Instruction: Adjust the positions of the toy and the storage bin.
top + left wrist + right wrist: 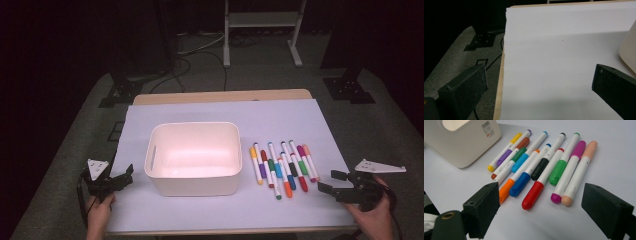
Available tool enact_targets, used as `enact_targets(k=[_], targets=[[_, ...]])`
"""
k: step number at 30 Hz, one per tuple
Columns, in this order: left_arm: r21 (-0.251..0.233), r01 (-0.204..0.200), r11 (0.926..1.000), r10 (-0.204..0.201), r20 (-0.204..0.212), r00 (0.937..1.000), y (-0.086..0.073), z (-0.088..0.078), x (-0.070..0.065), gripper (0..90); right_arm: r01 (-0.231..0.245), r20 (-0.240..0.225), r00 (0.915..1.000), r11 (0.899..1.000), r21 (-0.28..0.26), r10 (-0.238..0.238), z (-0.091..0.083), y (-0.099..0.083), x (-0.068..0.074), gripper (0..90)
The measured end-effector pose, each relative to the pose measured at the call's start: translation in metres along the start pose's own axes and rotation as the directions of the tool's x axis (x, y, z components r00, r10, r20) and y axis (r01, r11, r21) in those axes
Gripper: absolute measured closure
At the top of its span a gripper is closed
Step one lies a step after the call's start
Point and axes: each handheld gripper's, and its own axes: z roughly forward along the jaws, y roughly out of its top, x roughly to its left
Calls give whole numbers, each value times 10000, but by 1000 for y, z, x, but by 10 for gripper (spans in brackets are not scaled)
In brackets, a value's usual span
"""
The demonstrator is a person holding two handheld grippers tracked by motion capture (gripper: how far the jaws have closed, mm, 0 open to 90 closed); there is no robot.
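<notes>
The felt-tip markers (284, 168) lie in a loose row on the white sheet (280, 117) that covers the bench (220, 96), just to the right of the white plastic bin (193, 158) and near your side of the bench. Their long axes run roughly away from you, toward the far edge, side by side and in part touching.

In the right gripper view the row sits straight ahead of your right claw (541, 202), between the lines of its two jaws — the red marker (541, 183), the magenta marker (567, 173) and the peach marker (579, 173) are nearest, cap ends toward you. Their barrels point almost along the claw's line of sight, so I'd judge you would need to turn the wrist for the jaws to close across a barrel and not along it.

Your right claw (334, 183) is plainly the nearer one: it hovers just right of the row, jaws wide apart and holding nothing. Your left claw (120, 178) sits on the far side of the bin, at the sheet's left edge, jaws also apart and empty — the bin stands between it and the markers. The bin looks empty.
</notes>
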Motion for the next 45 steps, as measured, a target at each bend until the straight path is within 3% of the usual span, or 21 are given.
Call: enact_targets(k=[5, 9, 21, 22, 35, 40, 45], targets=[[-16, -202, 9998, 202, -17, 9998, 0, 0, -2, 0, -72, 41, 10000, 9999, 148, 72, 6, 9, -1, 140], [5, -342, 9994, 342, -27, 9994, 0, -1, -3, 0, 40, -177, 9998, 9993, 366, -33, 12, 19, -4, 166], [-56, -350, 9994, 349, -39, 9994, 0, -1, -4, 0, 44, 491, 9987, 9930, 1184, -103, 38, 45, -17, 170], [-51, -346, 9994, 346, -51, 9994, 0, -1, -4, 0, -159, 647, 9979, 9921, 1241, 79, 41, 49, -20, 228], [-72, -522, 9986, 522, 37, 9986, 0, 0, -5, 0, -510, 1249, 9919, 9759, 2123, 247, 66, 61, -34, 368], [-52, -677, 9977, 677, 38, 9977, 0, -1, -6, 0, -878, 1798, 9827, 9681, 2349, 455, 72, 60, -41, 483], [-71, -669, 9977, 670, 48, 9977, 0, -1, -6, 0, -1052, 2162, 9750, 9626, 2498, 505, 76, 59, -43, 533]])
